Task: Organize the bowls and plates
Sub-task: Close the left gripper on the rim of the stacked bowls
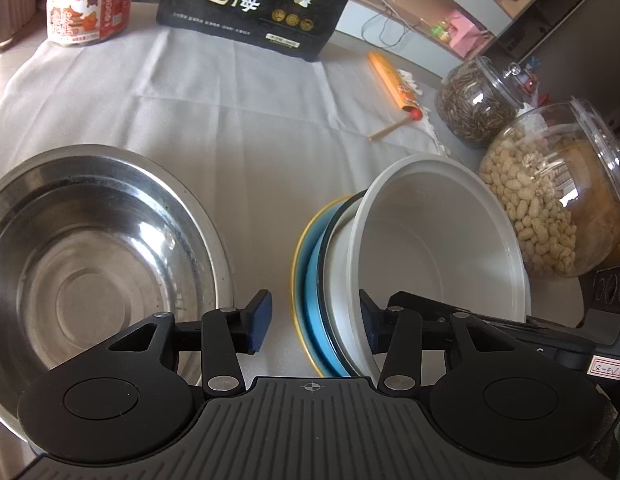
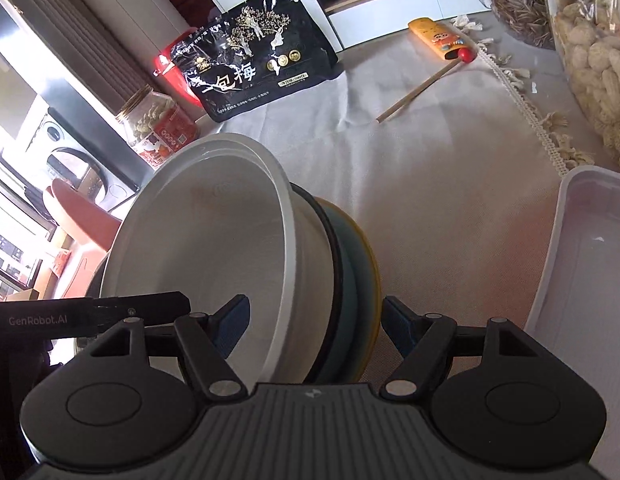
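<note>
Since stack (image 1: pixel 350 280) stands on edge between both my tools, expect it light but slippery: white bowl (image 1: pixel 438 248), blue plate (image 1: pixel 316 300). Left tool (image 1: pixel 314 322) and right tool (image 2: pixel 314 328) both spread, straddling rims. Pinch nested rims together; steel bowl (image 1: pixel 102 240) left of left tool.

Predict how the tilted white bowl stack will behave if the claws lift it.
The white bowl looks like thin plastic, so probably light and flexible. It sits loosely nested on the blue plate, so the pieces may slide apart. Tilted on edge, it may tip or roll.
</note>
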Demonstrator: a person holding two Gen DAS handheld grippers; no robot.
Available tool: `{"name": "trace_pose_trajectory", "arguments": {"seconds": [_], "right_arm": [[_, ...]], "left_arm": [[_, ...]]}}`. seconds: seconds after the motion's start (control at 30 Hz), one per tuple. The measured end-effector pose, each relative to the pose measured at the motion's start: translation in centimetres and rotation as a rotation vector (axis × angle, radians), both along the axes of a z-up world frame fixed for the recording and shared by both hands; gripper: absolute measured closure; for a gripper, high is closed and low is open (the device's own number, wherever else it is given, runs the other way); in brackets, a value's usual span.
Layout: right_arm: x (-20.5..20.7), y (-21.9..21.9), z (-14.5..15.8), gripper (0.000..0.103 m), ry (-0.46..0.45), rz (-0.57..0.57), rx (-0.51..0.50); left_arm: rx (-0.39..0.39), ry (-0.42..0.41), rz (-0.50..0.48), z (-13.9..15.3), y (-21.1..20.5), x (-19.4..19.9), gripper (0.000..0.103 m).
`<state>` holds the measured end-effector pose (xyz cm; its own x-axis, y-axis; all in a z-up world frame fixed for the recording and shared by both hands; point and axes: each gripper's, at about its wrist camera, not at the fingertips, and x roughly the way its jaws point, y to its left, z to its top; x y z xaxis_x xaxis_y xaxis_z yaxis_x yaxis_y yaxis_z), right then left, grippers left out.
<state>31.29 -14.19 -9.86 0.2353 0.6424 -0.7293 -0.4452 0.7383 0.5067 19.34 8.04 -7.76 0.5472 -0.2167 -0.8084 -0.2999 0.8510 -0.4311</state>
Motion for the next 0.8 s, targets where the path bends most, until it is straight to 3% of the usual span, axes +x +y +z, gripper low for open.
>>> {"name": "trace_pose_trajectory", "arguments": {"seconds": [0.07,0.23,0.43,0.8], "right_arm": [[-0.1,0.4,-0.6,0.029,0.037,0.022,0.001],[-0.8,0.6,-0.8,0.029,0.049,0.018,0.016],[-1.3,0.6,-0.7,0.030,0.048,0.003,0.001],[-5.1,-0.3,-0.5,0.031,0.084,0.065,0.017]], "left_arm": [[-0.050,0.005,-0.021,-0.4,-0.4,0.1,0.051],[0.000,-0.018,-0.008,-0.5,-1.6,-0.4,0.051],[-0.019,-0.030,0.025,-0.7,-1.5,-1.0,0.054],[0.059,0.045,-0.042,0.2,-2.9,-5.3,0.055]]}}
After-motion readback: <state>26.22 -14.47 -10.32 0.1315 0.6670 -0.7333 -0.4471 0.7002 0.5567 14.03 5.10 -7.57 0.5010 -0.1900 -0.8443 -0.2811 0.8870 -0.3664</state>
